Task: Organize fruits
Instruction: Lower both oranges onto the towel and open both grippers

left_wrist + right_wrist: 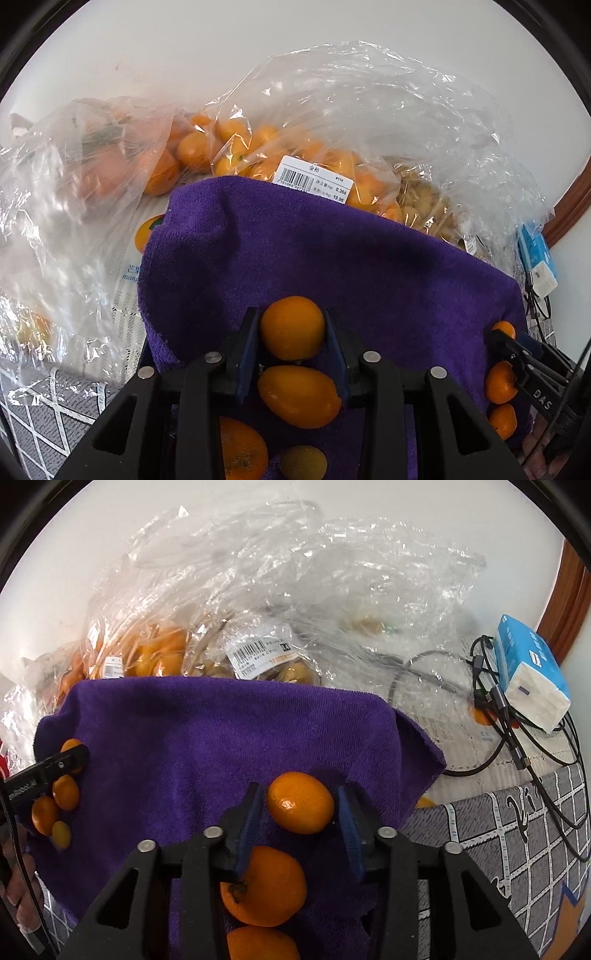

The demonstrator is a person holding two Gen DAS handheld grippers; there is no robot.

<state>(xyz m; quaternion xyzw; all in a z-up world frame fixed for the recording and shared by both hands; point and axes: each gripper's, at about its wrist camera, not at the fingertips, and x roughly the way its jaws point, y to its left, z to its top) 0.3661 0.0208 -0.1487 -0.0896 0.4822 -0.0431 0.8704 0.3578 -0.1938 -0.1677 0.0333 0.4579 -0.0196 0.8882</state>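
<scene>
We see a purple towel point(332, 251) spread over a grey patterned cloth, and we place everything against it. On its near part, in the left wrist view, the left gripper point(291, 332) straddles a round kumquat point(292, 328), smooth, glossy and deep orange. Both blue pads sit right at the fruit's sides, though the jaws are parted and we cannot see them pressing it; the fruit rests on the towel. Just nearer the camera on the towel lie an oval kumquat point(299, 396), a larger rough-skinned orange fruit point(242, 448) and a small greenish-yellow one point(303, 462).

In the right wrist view, the right gripper point(300, 805) stands released around another kumquat point(300, 802), bright orange with a shiny highlight. There is a clear gap on each side between fruit and pads, and it too rests on the towel. Nearer the camera lies a larger mandarin point(264, 886) with a dark stem scar, and another orange fruit point(262, 944) below it.

Beyond the towel's far edge lie clear plastic bags point(369, 122) of more orange fruit, one bearing a barcode label point(314, 179). To the right of the towel, well apart, a blue tissue pack point(532, 672) sits among black cables point(517, 746).
</scene>
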